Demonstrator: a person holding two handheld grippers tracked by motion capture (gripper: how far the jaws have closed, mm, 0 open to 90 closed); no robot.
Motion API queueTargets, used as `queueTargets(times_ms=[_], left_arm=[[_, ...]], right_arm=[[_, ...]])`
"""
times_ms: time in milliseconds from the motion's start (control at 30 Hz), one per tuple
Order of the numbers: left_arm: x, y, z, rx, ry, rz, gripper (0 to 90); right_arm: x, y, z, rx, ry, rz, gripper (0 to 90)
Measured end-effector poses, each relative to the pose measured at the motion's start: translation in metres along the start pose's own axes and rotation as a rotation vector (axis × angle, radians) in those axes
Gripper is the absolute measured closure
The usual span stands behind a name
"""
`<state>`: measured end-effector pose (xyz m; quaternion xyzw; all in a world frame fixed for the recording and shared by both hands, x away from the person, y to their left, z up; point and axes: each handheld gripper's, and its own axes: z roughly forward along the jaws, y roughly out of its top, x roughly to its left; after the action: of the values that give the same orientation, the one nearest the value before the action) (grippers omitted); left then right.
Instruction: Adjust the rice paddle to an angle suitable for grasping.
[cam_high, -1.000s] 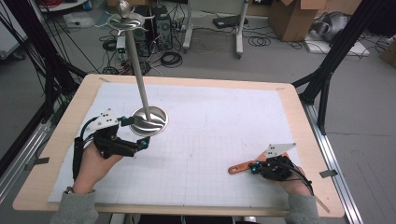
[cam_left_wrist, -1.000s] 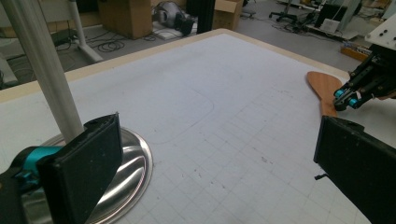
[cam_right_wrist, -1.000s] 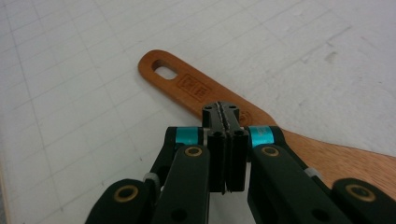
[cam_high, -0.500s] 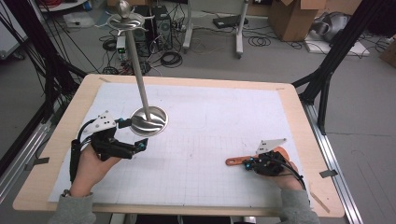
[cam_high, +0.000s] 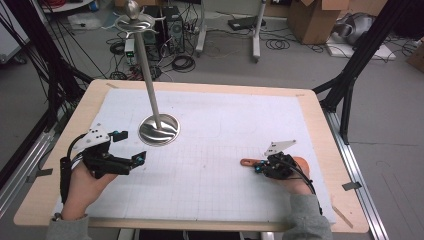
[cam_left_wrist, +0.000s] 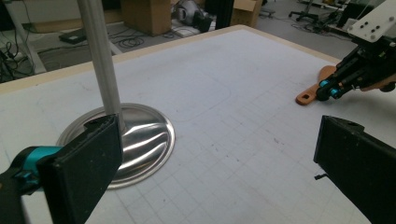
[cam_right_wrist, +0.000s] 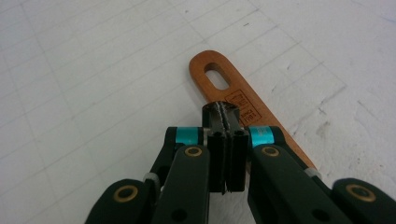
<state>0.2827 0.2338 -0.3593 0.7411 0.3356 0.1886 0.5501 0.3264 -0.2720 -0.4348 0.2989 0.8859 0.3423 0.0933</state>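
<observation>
Your right gripper (cam_right_wrist: 226, 116) has its jaws pressed together with nothing between them, tips poised over the handle of the wooden spatula (cam_right_wrist: 229, 95); contact cannot be confirmed. Your left gripper (cam_high: 129, 146) stands wide and holds nothing. Count: one spatula, one metal stand (cam_high: 159, 129). The spatula lies flat on the white mat (cam_high: 225, 125), directly beneath the right gripper, well apart from the left.
</observation>
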Motion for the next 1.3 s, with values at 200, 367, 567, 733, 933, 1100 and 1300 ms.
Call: queueTargets(times_ms=[200, 367, 567, 733, 933, 1100, 1300], left_arm=[[0.002, -0.004, -0.011, -0.005, 0.026, -0.008, 1.9], [0.003, -0.007, -0.019, -0.002, 0.044, -0.012, 1.9], [0.004, -0.012, -0.025, 0.006, 0.060, -0.020, 1.9], [0.004, -0.016, -0.029, 0.016, 0.074, -0.025, 1.9], [0.004, -0.019, -0.038, 0.010, 0.087, -0.028, 1.9], [0.004, -0.022, -0.044, 0.016, 0.097, -0.026, 1.9], [0.004, -0.026, -0.051, 0.016, 0.115, -0.035, 1.9]], right_arm=[[-0.003, 0.009, 0.007, -0.001, -0.023, 0.007, 89.7], [-0.006, 0.014, 0.012, -0.003, -0.055, 0.024, 89.7], [-0.008, 0.021, 0.017, 0.002, -0.081, 0.039, 89.6], [-0.010, 0.026, 0.023, -0.002, -0.106, 0.049, 89.6], [-0.016, 0.029, 0.027, -0.023, -0.123, 0.070, 89.6], [-0.020, 0.031, 0.030, -0.033, -0.145, 0.093, 89.6], [-0.026, 0.031, 0.032, -0.049, -0.159, 0.121, 89.6]])
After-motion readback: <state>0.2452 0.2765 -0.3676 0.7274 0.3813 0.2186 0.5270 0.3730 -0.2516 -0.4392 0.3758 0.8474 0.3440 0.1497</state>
